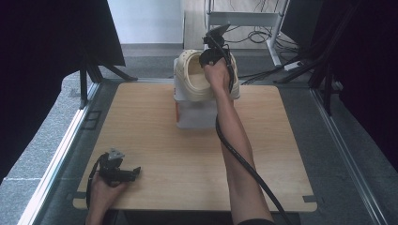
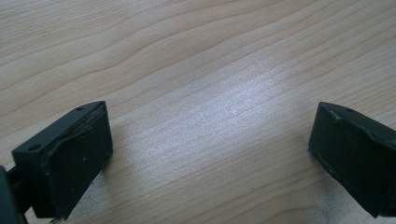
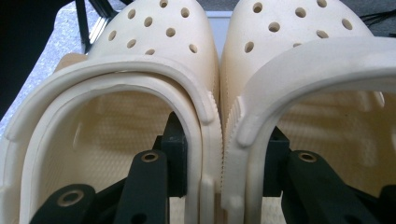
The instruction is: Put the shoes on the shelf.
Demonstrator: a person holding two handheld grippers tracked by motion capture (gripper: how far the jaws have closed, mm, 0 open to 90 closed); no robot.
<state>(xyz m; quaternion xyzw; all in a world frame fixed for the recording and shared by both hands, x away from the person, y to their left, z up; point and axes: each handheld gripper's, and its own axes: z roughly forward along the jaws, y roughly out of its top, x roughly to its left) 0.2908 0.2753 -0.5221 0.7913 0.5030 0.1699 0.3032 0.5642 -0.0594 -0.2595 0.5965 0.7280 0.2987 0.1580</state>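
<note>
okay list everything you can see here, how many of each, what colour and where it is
clogs: two, cream, side by side over the box, inner walls pinched together by the right gripper
box: one, white, far middle of the table
table: one, light wood, centre
left gripper: one, black, near left corner of the table, jaws open on nothing
right gripper: one, black, one jaw inside each clog
forearms: two, entering from the bottom edge

Cream clogs [image 3: 219, 84] — paired, pinched together.
</note>
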